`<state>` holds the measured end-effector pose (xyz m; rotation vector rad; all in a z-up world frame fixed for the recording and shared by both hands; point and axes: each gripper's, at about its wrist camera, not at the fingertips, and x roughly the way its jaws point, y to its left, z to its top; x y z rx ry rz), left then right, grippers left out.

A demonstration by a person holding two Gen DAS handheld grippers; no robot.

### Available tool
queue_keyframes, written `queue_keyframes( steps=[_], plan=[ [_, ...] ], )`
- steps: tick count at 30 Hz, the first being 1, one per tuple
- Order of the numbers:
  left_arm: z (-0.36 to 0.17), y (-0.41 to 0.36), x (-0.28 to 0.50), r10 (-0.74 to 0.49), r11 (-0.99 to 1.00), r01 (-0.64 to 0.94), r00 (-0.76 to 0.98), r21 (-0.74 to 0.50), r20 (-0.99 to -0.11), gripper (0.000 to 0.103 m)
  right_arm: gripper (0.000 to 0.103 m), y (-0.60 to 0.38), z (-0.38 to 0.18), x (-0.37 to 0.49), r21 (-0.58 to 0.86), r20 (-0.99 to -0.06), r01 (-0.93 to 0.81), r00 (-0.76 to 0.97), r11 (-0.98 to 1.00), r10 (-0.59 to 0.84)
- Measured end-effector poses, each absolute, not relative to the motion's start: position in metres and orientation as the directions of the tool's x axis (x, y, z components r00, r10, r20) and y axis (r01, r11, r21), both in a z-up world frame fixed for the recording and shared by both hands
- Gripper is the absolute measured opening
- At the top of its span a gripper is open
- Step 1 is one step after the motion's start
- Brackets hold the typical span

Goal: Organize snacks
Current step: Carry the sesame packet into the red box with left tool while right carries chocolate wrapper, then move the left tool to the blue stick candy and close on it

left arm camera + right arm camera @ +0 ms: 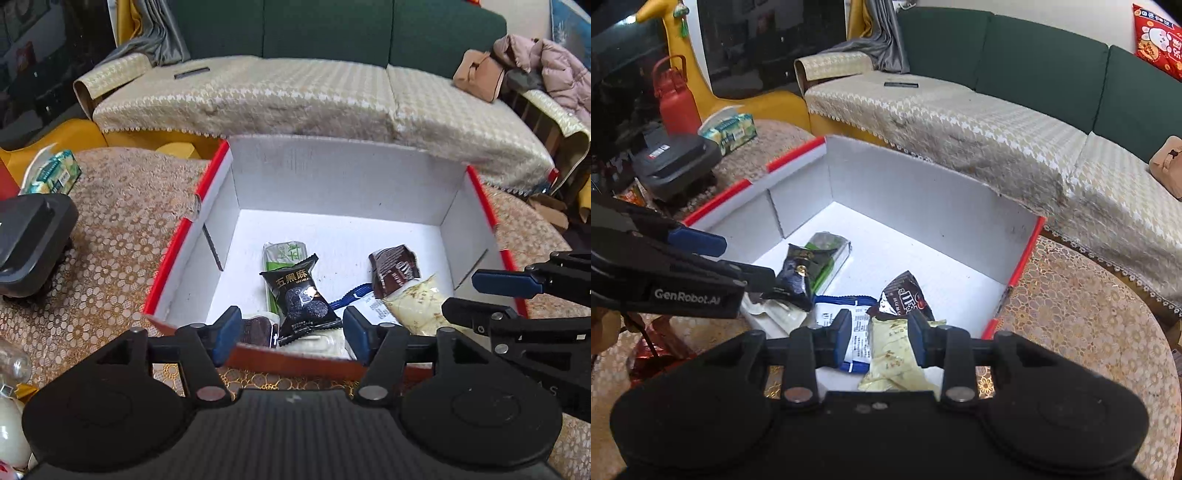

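Observation:
A white cardboard box with red edges (332, 184) (905, 192) stands on the table and holds several snack packets. A black sesame packet (301, 299) (794, 273) lies on a green packet (284, 254) (827, 247). A brown M&M's bag (393, 269) (905, 295), a blue-and-white packet (354, 295) (857, 332) and a cream packet (417, 302) (897, 354) lie to the right. My left gripper (290, 332) is open and empty above the box's near wall. My right gripper (881, 338) is open, its fingers on either side of the cream packet.
The box sits on a table with a gold lace cloth (110, 240) (1089, 332). A black device (29, 240) (672, 162), a tissue pack (55, 173) (731, 129) and a red bottle (676, 99) stand at the left. A sofa (295, 92) (997, 129) runs behind.

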<state>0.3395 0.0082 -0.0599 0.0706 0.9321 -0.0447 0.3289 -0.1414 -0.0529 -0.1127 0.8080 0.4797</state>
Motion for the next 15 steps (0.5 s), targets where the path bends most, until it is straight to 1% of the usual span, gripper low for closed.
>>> queue_keyframes(
  steps=[1,3,8,12,15],
  plan=[
    [-0.056,0.009,0.335,-0.014,0.997,0.07,0.603,0.035,-0.798,0.064,0.032,-0.143,-0.05,0.325,0.086,-0.713,-0.457,0.592,0.885,0.375],
    [-0.049,0.01,0.325,-0.022,0.998,0.065,0.611,0.022,-0.791,0.072,0.032,-0.146,-0.045,0.316,0.096,-0.703,-0.463,0.595,0.881,0.389],
    [-0.034,0.01,0.296,-0.044,0.997,0.081,0.631,0.009,-0.775,0.072,0.033,-0.153,-0.03,0.29,0.106,-0.676,-0.48,0.607,0.871,0.417],
    [-0.029,0.008,0.269,-0.068,0.995,0.099,0.638,-0.007,-0.767,0.079,0.035,-0.163,-0.023,0.271,0.117,-0.661,-0.473,0.618,0.873,0.424],
    [-0.029,0.005,0.247,-0.084,0.993,0.115,0.64,-0.013,-0.764,0.082,0.038,-0.171,-0.021,0.254,0.126,-0.655,-0.469,0.623,0.874,0.428]
  ],
)
